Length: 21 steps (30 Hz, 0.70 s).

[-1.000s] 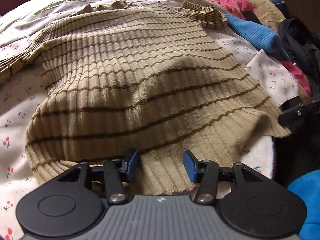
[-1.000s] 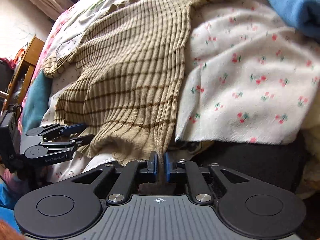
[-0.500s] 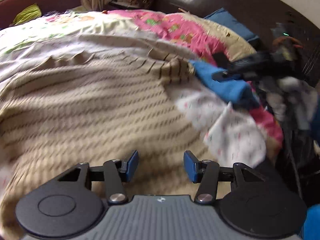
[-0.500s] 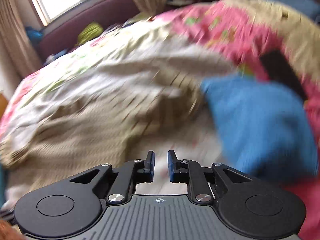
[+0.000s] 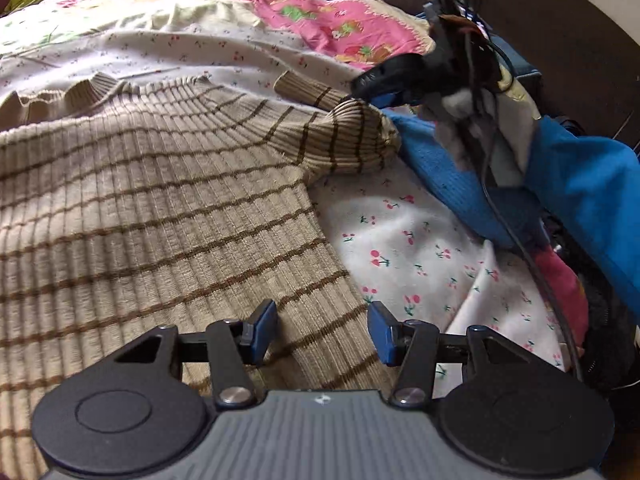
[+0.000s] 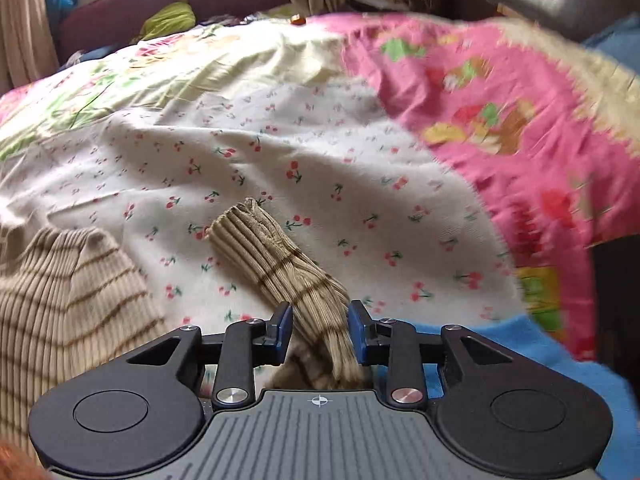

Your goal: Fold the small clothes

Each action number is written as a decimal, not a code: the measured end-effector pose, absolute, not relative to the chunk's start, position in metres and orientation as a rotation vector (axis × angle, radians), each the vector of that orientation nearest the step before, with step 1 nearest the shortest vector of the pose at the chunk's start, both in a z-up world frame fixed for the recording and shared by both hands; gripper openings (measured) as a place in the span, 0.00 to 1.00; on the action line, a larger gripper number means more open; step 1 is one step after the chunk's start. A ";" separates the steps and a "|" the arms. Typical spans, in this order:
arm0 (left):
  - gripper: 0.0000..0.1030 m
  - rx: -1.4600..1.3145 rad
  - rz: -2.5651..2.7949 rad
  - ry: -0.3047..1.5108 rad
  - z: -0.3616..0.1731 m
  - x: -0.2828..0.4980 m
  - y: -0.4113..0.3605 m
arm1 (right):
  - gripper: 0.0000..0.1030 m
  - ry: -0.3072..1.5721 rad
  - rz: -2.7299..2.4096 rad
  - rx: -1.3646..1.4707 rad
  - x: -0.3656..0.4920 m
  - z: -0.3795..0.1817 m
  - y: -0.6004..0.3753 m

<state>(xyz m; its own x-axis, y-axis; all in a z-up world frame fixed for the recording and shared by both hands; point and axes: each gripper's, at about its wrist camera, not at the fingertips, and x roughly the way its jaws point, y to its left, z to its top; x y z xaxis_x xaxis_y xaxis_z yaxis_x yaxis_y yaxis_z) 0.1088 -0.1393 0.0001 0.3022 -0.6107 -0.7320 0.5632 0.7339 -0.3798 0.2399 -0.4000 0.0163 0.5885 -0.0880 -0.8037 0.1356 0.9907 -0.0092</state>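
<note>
A beige ribbed sweater with thin brown stripes (image 5: 152, 216) lies spread on a white cherry-print cloth (image 5: 404, 248). Its right sleeve (image 5: 340, 136) is bent back near the collar. My left gripper (image 5: 322, 334) is open and empty, hovering over the sweater's right side edge. My right gripper (image 6: 320, 332) is open around that sleeve (image 6: 280, 268), with the cuff end pointing away from me and the jaws not touching the fabric. The right gripper shows in the left wrist view (image 5: 390, 80) at the sleeve. The sweater body also shows in the right wrist view (image 6: 60, 304).
A pink patterned quilt (image 6: 520, 128) covers the far right of the bed. Blue garments (image 5: 580, 184) and other clothes pile up at the right, with a black cable (image 5: 512, 216) running over them. A green cloth (image 6: 168, 20) lies by the maroon sofa at the back.
Both grippers left the sweater's bottom hem and moved up toward the collar. The right gripper, shut before, has opened and now straddles the right sleeve. The left stayed open.
</note>
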 end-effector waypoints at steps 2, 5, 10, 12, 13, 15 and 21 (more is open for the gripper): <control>0.59 -0.062 -0.778 0.997 -0.004 0.110 -0.140 | 0.28 0.937 -0.129 0.064 0.245 0.009 -0.402; 0.60 -0.066 -0.783 0.993 -0.007 0.111 -0.140 | 0.12 0.919 -0.119 0.072 0.240 0.010 -0.405; 0.60 -0.097 -0.781 0.984 -0.007 0.111 -0.135 | 0.07 0.815 -0.124 0.217 0.217 0.041 -0.418; 0.60 -0.105 -0.778 0.976 -0.004 0.109 -0.130 | 0.07 0.767 -0.145 0.272 0.209 0.056 -0.423; 0.60 -0.110 -0.775 0.969 -0.001 0.109 -0.128 | 0.07 0.739 -0.161 0.310 0.205 0.064 -0.425; 0.60 -0.126 -0.769 0.949 0.004 0.107 -0.119 | 0.07 0.681 -0.172 0.393 0.199 0.081 -0.428; 0.61 -0.166 -0.712 0.889 0.022 0.106 -0.080 | 0.07 0.526 -0.045 0.446 0.203 0.142 -0.370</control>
